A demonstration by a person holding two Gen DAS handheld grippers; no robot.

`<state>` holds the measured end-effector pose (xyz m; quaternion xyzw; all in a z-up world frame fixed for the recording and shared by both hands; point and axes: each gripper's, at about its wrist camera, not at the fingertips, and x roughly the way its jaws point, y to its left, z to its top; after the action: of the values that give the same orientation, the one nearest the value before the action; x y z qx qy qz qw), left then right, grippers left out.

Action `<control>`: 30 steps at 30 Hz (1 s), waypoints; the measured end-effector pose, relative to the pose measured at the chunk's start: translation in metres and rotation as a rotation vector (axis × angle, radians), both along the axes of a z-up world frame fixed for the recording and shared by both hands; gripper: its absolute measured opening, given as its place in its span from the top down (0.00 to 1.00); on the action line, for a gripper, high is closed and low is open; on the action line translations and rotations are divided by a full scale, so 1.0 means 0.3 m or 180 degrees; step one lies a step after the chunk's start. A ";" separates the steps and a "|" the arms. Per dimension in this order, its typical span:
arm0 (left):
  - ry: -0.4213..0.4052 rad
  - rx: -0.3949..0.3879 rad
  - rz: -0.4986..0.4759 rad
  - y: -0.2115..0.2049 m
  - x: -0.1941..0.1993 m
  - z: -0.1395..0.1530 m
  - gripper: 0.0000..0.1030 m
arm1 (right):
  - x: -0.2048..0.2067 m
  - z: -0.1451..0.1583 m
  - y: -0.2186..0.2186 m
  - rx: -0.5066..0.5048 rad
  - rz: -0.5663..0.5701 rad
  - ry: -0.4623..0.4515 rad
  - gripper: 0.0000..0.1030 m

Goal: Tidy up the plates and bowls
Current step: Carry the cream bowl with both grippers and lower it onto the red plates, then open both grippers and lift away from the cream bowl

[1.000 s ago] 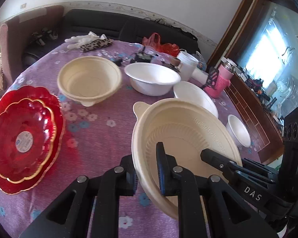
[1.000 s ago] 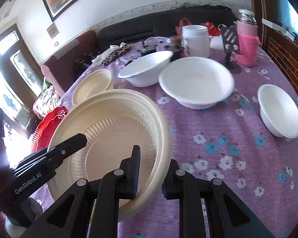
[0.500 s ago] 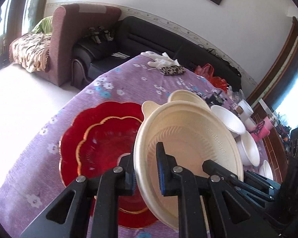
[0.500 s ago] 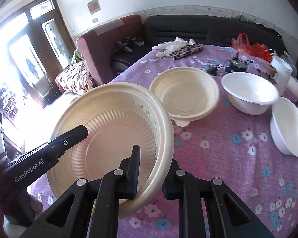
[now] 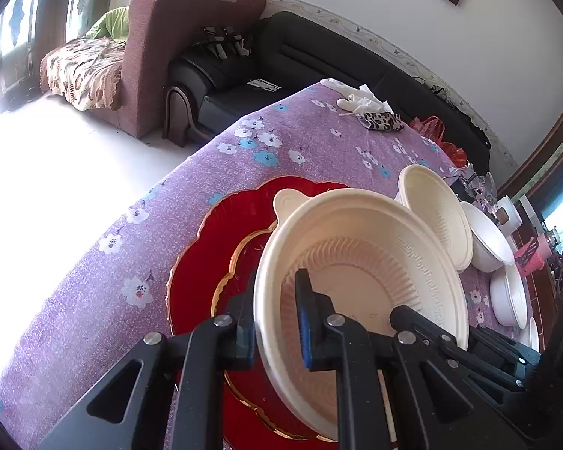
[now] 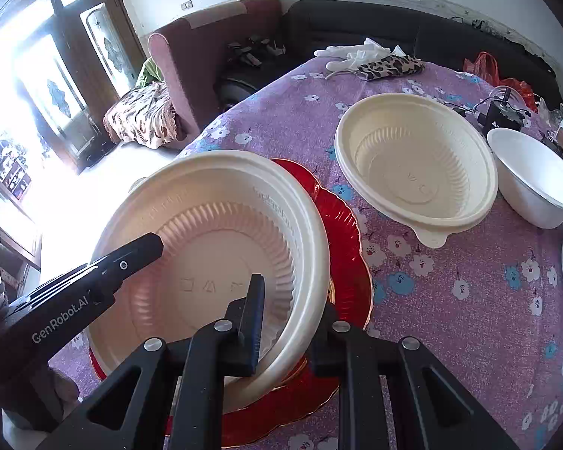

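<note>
Purple floral tablecloth (image 6: 450, 300): we have carried the cream bowl (image 6: 214, 247), rim pinched by left gripper (image 5: 276, 322) and right gripper (image 6: 292, 322), over the red plates (image 6: 351, 247); lowering follows.

The cream ribbed bowl (image 6: 221, 247), gripped on opposite rims by the left gripper (image 5: 276, 322) and right gripper (image 6: 292, 322), is travelling left across the table, away from the white bowls (image 6: 536, 176). It is now hanging over the stacked red plates (image 6: 347, 232), closer above them than half a second ago.
</note>
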<state>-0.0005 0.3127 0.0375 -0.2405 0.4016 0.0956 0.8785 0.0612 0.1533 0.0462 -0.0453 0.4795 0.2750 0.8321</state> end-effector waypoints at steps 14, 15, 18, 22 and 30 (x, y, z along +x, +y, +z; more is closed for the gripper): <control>-0.0162 0.0103 0.0068 -0.011 -0.028 0.055 0.41 | -0.005 -0.017 0.013 0.0119 -0.0002 -0.0015 0.49; -0.0184 0.0138 0.0065 -0.016 -0.032 0.064 0.41 | -0.007 -0.012 0.010 0.0129 -0.0028 -0.0049 0.49; -0.0251 0.0154 0.0055 -0.021 -0.039 0.089 0.41 | -0.007 0.008 -0.010 0.0165 -0.0089 -0.0129 0.49; -0.0370 0.0160 0.0101 -0.022 -0.070 0.125 0.41 | -0.025 0.049 -0.065 0.0303 -0.0190 -0.0181 0.48; -0.0627 0.0267 0.0065 -0.105 -0.163 0.206 0.25 | -0.130 0.118 -0.190 0.0491 -0.0261 -0.0339 0.42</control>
<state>-0.0495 0.2813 0.0993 -0.2158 0.3065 0.0972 0.9220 0.0221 0.0962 0.0818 0.0240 0.4135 0.2740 0.8680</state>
